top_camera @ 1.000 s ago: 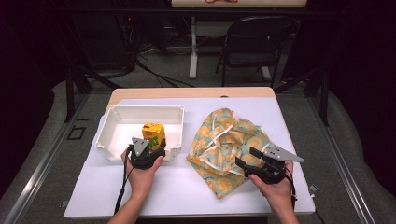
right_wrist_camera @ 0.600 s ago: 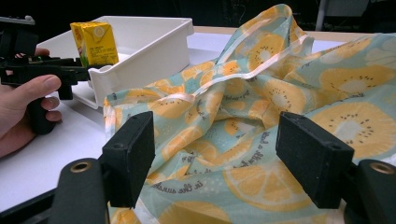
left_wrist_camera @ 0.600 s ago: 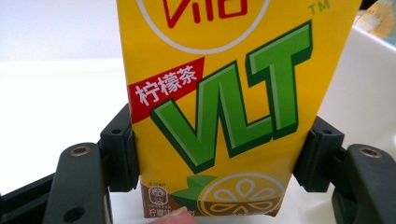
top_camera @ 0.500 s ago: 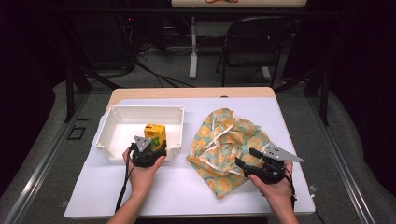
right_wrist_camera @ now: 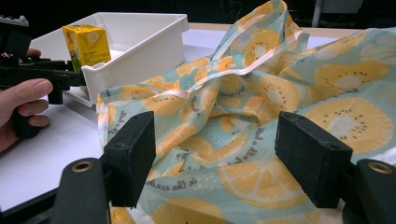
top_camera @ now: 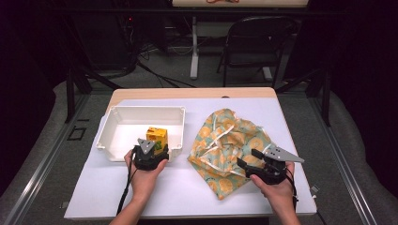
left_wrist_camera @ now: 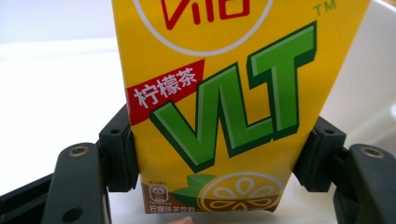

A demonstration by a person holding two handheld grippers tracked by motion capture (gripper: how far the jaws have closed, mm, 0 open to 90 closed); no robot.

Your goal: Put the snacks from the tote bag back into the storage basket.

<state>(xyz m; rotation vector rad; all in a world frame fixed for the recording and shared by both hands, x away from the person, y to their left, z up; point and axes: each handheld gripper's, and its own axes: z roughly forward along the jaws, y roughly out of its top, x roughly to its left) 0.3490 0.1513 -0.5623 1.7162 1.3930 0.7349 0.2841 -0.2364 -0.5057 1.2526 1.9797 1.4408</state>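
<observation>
left gripper (top_camera: pixel 151 154) jaws clamped on the sides of the yellow lemon tea carton (left_wrist_camera: pixel 224 107), upright inside the white bin (top_camera: pixel 112 140), prob for lift-out. right gripper (top_camera: pixel 256 165) jaws wide, nothing held, low over the fruit-print bag (top_camera: pixel 230 140) just beside the bin, likely to open it.

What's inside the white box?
The white box holds a yellow lemon tea carton, clamped by the left gripper. The carton hides the floor beneath it.
</observation>
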